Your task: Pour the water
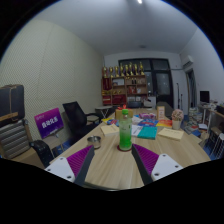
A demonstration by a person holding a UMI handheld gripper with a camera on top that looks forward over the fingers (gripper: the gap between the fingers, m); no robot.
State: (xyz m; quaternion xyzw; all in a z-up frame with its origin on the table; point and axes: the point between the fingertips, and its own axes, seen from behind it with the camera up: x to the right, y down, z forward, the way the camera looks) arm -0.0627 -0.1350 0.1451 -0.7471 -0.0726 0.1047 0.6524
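A green bottle (125, 133) with a pale cap stands upright on the wooden table (112, 165), on a small round coaster. It is just ahead of my gripper (113, 163), slightly toward the right finger. A small metal cup (94, 142) sits on the table to the bottle's left, ahead of the left finger. My purple pads (78, 161) are spread wide apart with only bare tabletop between them, so the gripper is open and holds nothing.
Beyond the bottle the table carries books, a teal box (148, 131) and other clutter. Black office chairs (75, 115) stand at the left, along with a purple sign (48, 122). A shelf with bottles (125, 85) lines the back wall.
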